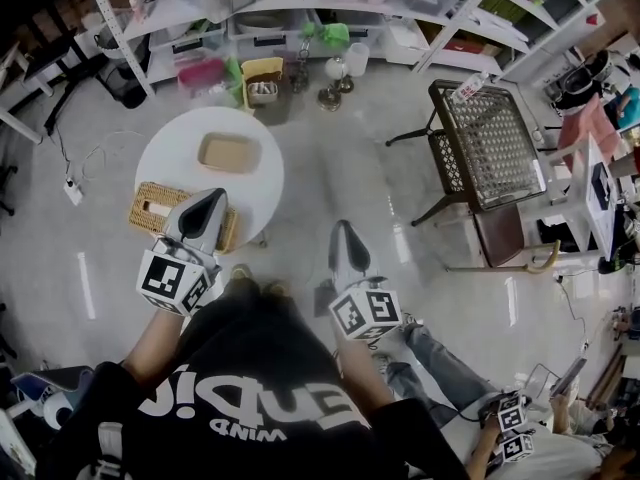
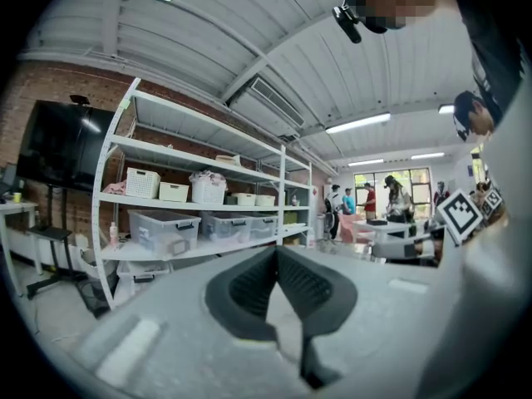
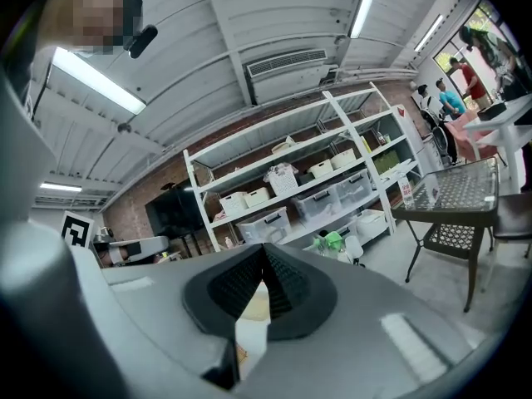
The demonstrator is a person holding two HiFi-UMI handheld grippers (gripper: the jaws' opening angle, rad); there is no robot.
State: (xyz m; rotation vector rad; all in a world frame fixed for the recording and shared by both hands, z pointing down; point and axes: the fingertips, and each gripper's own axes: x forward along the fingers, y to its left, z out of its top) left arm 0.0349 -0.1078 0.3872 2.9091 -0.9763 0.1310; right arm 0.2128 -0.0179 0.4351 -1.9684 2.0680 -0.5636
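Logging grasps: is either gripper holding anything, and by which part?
Nothing is held. The grey left gripper and grey right gripper show jaws closed together, empty.

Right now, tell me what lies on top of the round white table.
A shallow tan tray lies on the round white table. The left gripper covers its near edge, where a woven basket pokes out.

Site: indoor lab-workshop space, storage-heavy. Evidence: white metal shelving (image 2: 191, 152) along a brick wall (image 2: 58, 86), loaded with clear lidded bins (image 2: 164, 231) and white baskets (image 2: 142, 182). Corrugated metal ceiling (image 2: 274, 23) with tube lights (image 2: 357, 123) and a ducted air-conditioning unit (image 3: 287, 61). Large black screen (image 2: 62, 148) on a stand. Glossy grey floor (image 1: 340, 168), round white tabletop (image 1: 180, 158), black mesh table (image 3: 457, 191). Second person on the floor holding marker-cube tongs (image 1: 512, 428); others stand at the far end (image 2: 391, 198).
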